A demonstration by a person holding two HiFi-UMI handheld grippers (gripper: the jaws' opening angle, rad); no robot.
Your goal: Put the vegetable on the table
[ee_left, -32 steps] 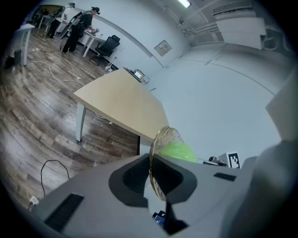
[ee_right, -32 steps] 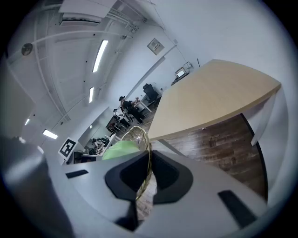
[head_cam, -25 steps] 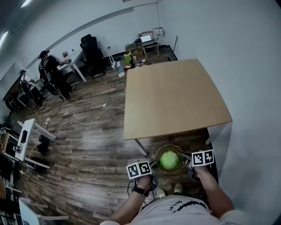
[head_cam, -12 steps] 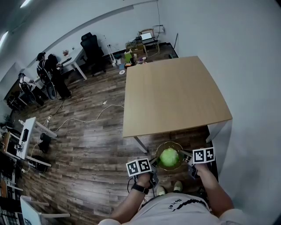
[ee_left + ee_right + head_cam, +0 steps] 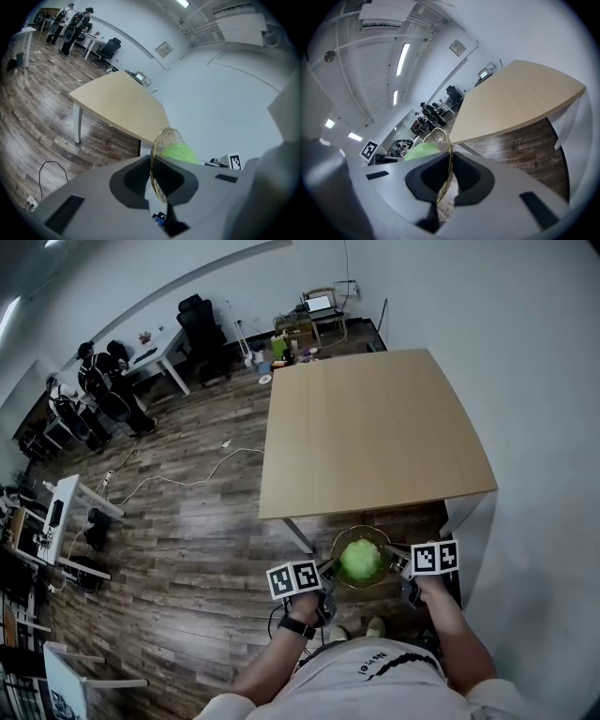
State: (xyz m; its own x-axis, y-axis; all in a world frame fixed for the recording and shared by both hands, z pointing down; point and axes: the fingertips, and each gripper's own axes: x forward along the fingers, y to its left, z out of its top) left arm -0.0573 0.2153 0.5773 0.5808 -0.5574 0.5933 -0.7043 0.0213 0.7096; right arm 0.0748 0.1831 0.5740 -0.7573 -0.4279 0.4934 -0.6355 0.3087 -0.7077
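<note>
One broad, light wooden table (image 5: 375, 427) is standing ahead of the person, with its near edge lying just beyond the things being carried. Far to the left, a few people (image 5: 103, 381) are standing by desks. Nearer than the table's near edge, and over the plank floor (image 5: 187, 540) rather than the tabletop, a clear glass bowl (image 5: 349, 534) is hanging between the two grippers. A round, pale green vegetable (image 5: 360, 560) is sitting inside the bowl and filling most of it. The left gripper (image 5: 323, 570) is pinching the bowl's left rim. Its jaws are drawn narrow and the glass edge is running between them, one jaw inside the bowl and one outside. The right gripper (image 5: 399, 561) is clamping the right rim the same way, with its jaws closed down on the glass. A thin cable (image 5: 187, 493) is trailing across the floor to the left of the table.
</note>
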